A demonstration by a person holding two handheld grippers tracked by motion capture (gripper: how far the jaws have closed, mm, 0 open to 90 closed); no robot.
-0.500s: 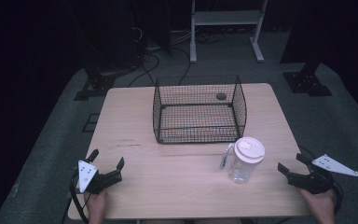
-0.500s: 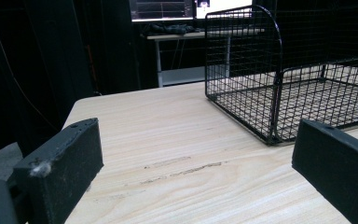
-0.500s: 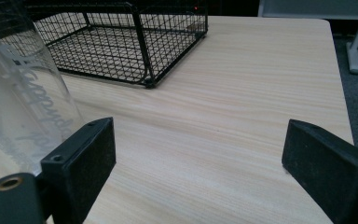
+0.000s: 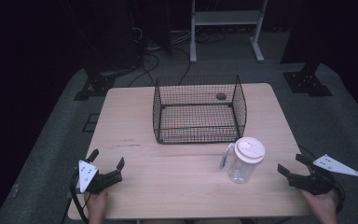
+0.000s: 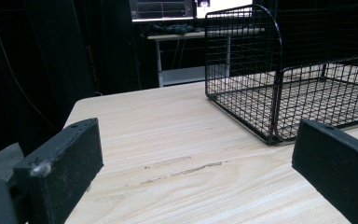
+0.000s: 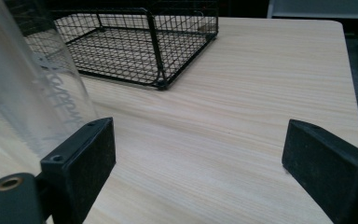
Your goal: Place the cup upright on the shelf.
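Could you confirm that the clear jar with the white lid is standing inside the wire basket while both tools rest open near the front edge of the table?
Not quite: the jar stands on the table in front of the wire basket, outside it, as the high view shows. The rest holds: the left tool and right tool are open near the front edge.

One wire basket (image 4: 198, 112), one clear jar (image 4: 244, 160) with a white lid, two tools.

Pretty dim room, black toward 9 and 3 o'clock; the pale wooden table (image 4: 186, 140) is evenly lit from overhead, soft shadows, close-up clear plastic jar (image 6: 28, 93) blurry.
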